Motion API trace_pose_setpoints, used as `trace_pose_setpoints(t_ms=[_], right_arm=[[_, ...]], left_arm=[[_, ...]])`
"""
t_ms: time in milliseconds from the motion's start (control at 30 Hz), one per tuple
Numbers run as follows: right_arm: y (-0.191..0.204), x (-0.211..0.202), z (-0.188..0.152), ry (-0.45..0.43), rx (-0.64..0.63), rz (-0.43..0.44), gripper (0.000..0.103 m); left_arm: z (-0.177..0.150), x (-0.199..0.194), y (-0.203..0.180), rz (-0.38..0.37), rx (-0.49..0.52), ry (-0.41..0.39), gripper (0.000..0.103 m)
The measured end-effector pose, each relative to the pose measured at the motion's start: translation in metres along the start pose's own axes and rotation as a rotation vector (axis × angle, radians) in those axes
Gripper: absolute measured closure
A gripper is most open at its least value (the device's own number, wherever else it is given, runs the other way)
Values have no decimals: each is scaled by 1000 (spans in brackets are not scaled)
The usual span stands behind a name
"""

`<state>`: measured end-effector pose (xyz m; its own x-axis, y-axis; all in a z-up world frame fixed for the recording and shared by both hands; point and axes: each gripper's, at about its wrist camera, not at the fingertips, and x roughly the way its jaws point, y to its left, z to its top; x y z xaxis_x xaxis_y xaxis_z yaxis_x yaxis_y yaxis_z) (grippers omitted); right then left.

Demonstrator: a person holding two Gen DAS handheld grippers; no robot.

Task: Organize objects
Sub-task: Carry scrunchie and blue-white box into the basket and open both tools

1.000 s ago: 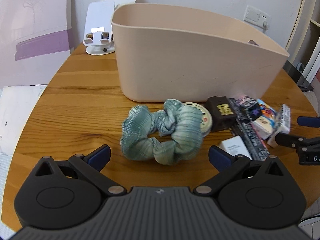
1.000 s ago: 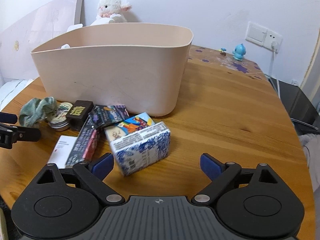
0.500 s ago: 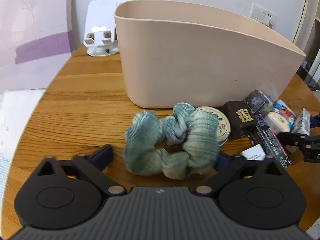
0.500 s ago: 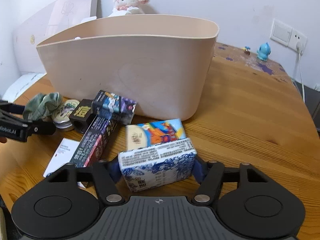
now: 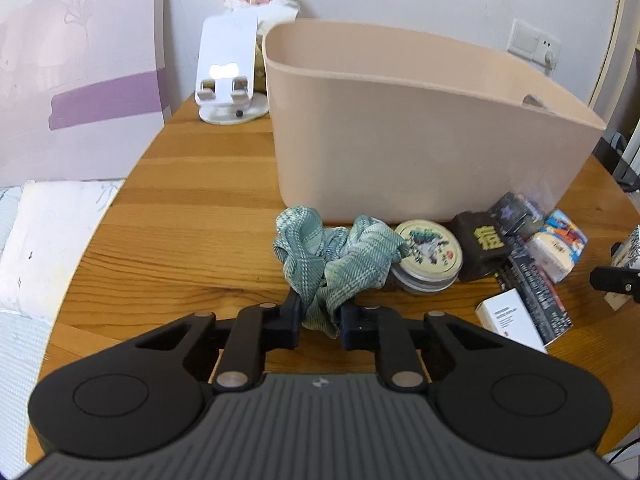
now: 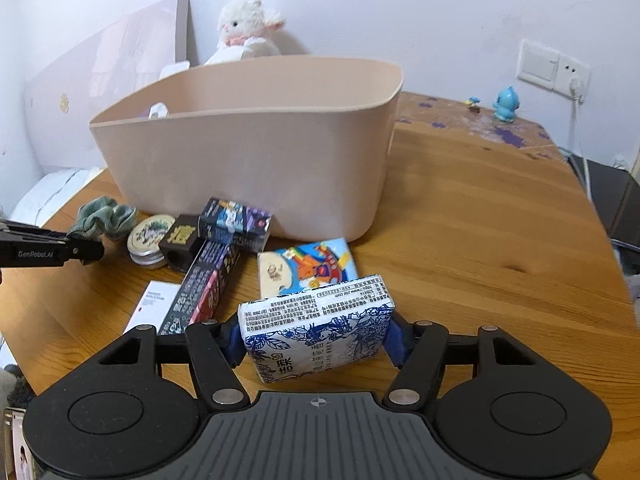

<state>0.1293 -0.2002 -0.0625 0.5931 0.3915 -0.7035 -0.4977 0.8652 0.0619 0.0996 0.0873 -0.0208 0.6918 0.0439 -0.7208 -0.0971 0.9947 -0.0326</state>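
My left gripper [image 5: 319, 320] is shut on a green plaid scrunchie [image 5: 336, 260], which hangs bunched between the fingers just above the wooden table [image 5: 200, 216]. My right gripper [image 6: 316, 340] is shut on a blue-and-white tissue pack [image 6: 316, 332] and holds it tilted off the table. A beige plastic bin [image 5: 420, 132] stands behind the clutter; it also shows in the right wrist view [image 6: 256, 152]. The left gripper's side shows at the left edge of the right wrist view [image 6: 52, 254].
In front of the bin lie a round tin [image 5: 426, 254], a dark brown block [image 5: 482, 246], a colourful cartoon box [image 6: 306, 268], a dark printed box [image 6: 236, 224], a long dark box [image 6: 204, 284] and a white box [image 5: 510, 320]. A phone stand [image 5: 230, 76] and plush lamb [image 6: 250, 26] stand behind.
Both grippers closed from open: the left on the scrunchie, the right on the tissue pack. Both objects are now lifted slightly off the table.
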Motion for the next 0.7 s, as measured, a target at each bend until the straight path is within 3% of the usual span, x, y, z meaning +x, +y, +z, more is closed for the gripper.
trace_pose_setpoints(t_ms=[433, 700], right_arm=[[-6, -46, 53, -171, 43, -4, 42], [-3, -55, 112, -288, 57, 7, 42]], left_arm=[[42, -84, -9, 17, 3, -205, 88], [95, -86, -26, 11, 33, -271, 88]])
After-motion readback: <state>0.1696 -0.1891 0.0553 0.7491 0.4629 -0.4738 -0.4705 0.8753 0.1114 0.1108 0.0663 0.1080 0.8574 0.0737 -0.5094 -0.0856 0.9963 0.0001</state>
